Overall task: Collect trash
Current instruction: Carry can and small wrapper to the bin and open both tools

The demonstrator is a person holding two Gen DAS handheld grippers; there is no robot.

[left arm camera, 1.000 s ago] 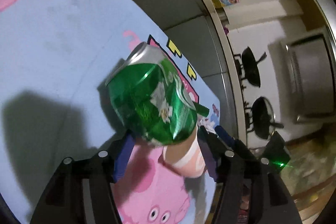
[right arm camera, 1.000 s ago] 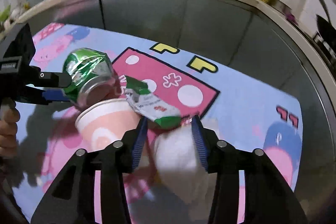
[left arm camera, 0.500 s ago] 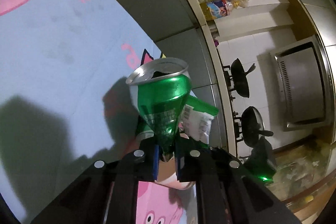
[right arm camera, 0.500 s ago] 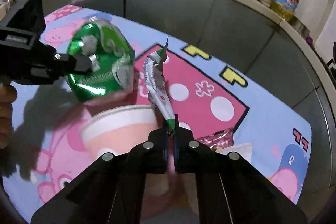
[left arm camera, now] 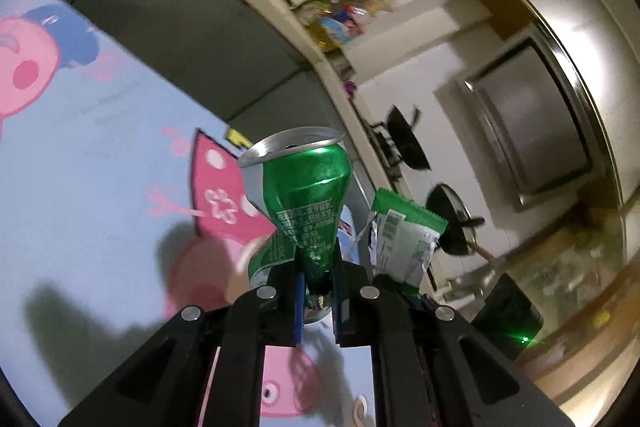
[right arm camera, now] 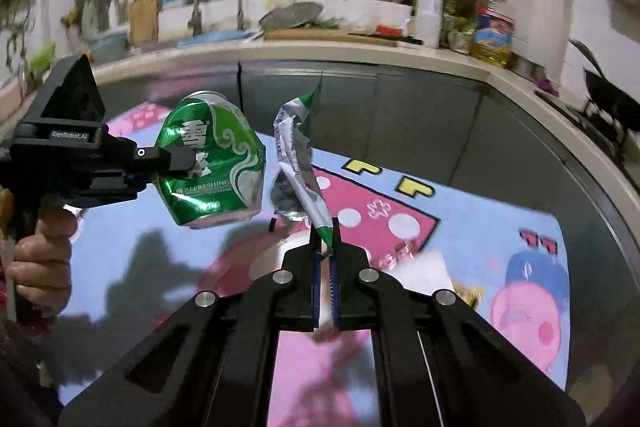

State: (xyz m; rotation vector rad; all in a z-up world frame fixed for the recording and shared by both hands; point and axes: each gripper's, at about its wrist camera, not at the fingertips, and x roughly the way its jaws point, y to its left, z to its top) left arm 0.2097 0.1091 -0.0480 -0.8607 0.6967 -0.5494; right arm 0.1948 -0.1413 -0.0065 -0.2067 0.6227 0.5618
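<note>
A: Left view first. What's up?
B: The left gripper (left arm camera: 317, 277) squeezes the can (left arm camera: 301, 203) tight. The can stands up tall over the mat (left arm camera: 92, 163), its open top far. The wrapper (left arm camera: 402, 233) is just right.
A: And the right view?
B: The right gripper (right arm camera: 325, 259) pinches the wrapper (right arm camera: 300, 173), nearly closed. It points up. The can (right arm camera: 212, 167) left says "REFRESHING". The left gripper (right arm camera: 176, 159) says "GenRobot.AI".

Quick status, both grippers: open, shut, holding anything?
Left gripper: shut on the crushed green aluminium can.
Right gripper: shut on the crumpled green-and-white snack wrapper.
</note>
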